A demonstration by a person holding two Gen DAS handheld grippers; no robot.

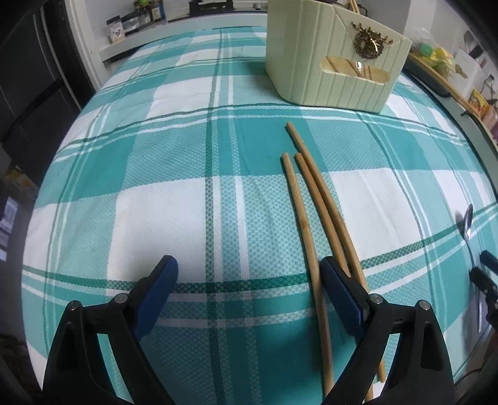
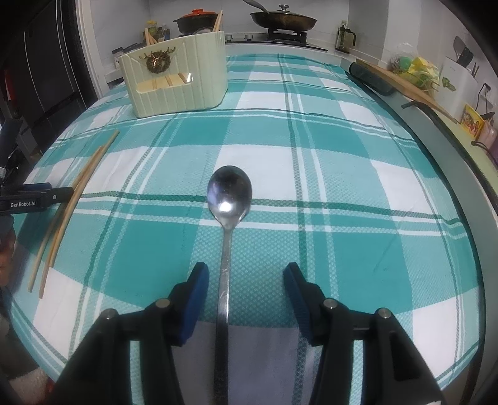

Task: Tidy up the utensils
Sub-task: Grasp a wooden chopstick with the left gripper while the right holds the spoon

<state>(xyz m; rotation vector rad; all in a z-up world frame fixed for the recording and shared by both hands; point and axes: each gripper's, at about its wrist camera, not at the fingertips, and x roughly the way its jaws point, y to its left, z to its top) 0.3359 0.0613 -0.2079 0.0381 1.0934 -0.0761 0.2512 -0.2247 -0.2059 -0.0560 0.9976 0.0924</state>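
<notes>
Three wooden chopsticks lie side by side on the teal plaid cloth, pointing toward a cream utensil holder at the back. My left gripper is open and empty; its right finger sits over the chopsticks' near ends. In the right wrist view a steel spoon lies bowl-up on the cloth. Its handle runs back between the open jaws of my right gripper, without touching the pads. The holder stands far left, the chopsticks at left beside the left gripper.
A stove with a pan and a red-lidded pot stands behind the table. A wooden board and clutter line the right counter. The table's front edge is just below the grippers. The spoon shows at the right edge of the left wrist view.
</notes>
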